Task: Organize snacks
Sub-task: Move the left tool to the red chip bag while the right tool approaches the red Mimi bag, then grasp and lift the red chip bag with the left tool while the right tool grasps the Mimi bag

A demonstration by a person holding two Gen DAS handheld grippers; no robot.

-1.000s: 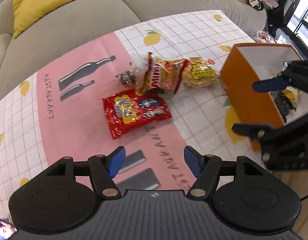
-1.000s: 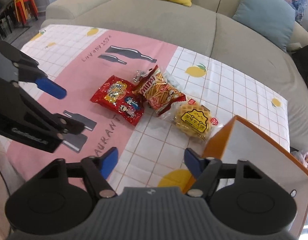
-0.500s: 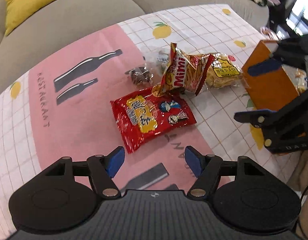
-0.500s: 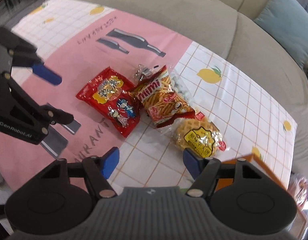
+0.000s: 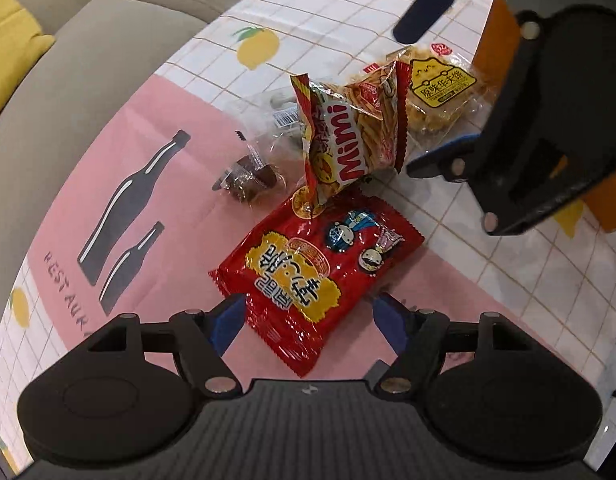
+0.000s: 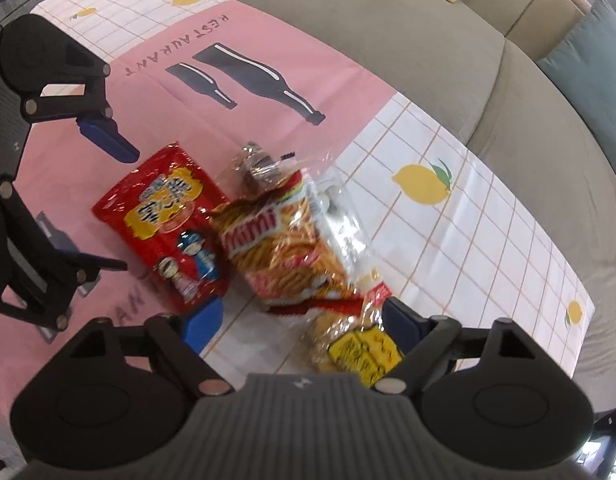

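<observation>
A red snack bag lies on the pink cloth, its near end between the open fingers of my left gripper. Beyond it lean a Mimi stick-snack bag, a yellow-labelled waffle pack and a small brown wrapped cake. My right gripper is open low over the waffle pack, with the Mimi bag and red bag just ahead. The right gripper also shows in the left wrist view, straddling the waffle pack. The orange box stands at the right, mostly hidden.
A clear plastic packet lies behind the Mimi bag. The cloth-covered table has a beige sofa along its far side, with yellow and blue cushions.
Both grippers have come down and forward toward the snacks. The left now straddles the red bag's near end; the right has moved from the orange box down over the waffle pack.
</observation>
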